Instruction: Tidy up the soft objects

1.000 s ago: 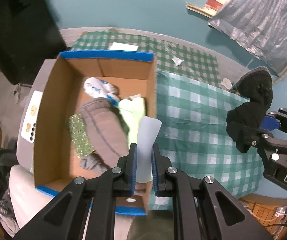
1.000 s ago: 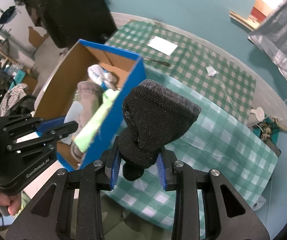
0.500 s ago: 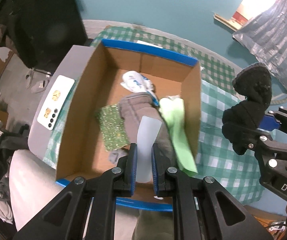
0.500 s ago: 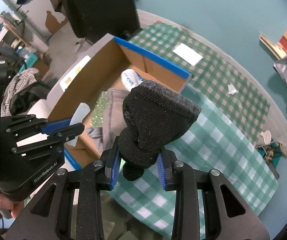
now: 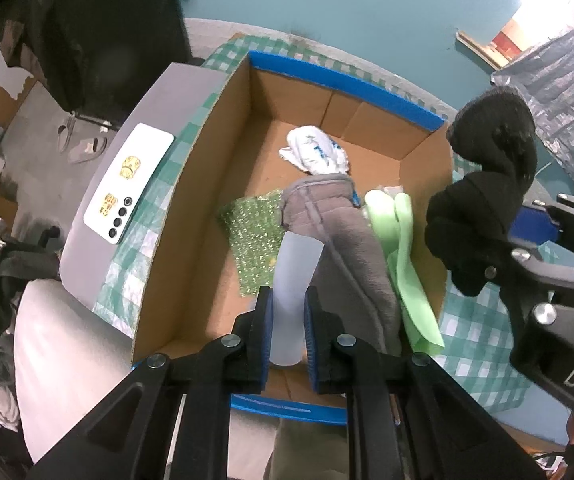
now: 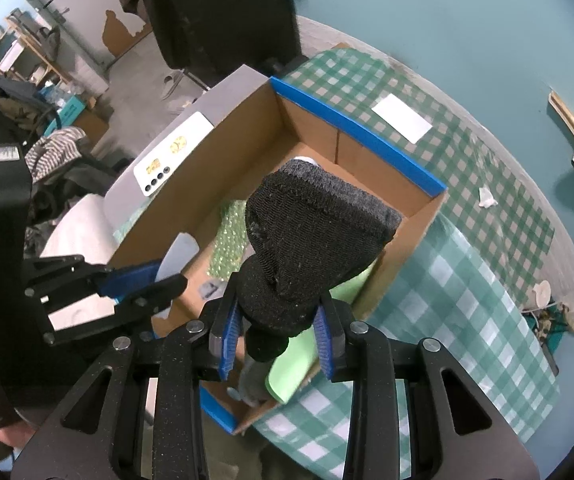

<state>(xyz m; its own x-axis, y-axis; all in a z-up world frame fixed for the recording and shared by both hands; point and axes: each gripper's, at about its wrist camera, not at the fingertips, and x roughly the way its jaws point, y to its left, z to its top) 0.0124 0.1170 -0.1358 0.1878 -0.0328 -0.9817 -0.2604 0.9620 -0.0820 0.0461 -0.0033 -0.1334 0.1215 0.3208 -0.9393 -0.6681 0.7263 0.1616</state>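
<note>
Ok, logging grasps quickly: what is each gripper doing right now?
Left gripper: shut on the pale flat piece.
Right gripper: shut on the black sock.

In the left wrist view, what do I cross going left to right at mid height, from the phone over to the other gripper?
White phone → green sparkly cloth → grey garment → light green cloth → black sock held in the right gripper.

wall (image 6: 447, 20): teal | floor (image 6: 135, 80): grey concrete | shelving (image 6: 19, 52): far left | tablecloth (image 6: 467, 280): green check
</note>
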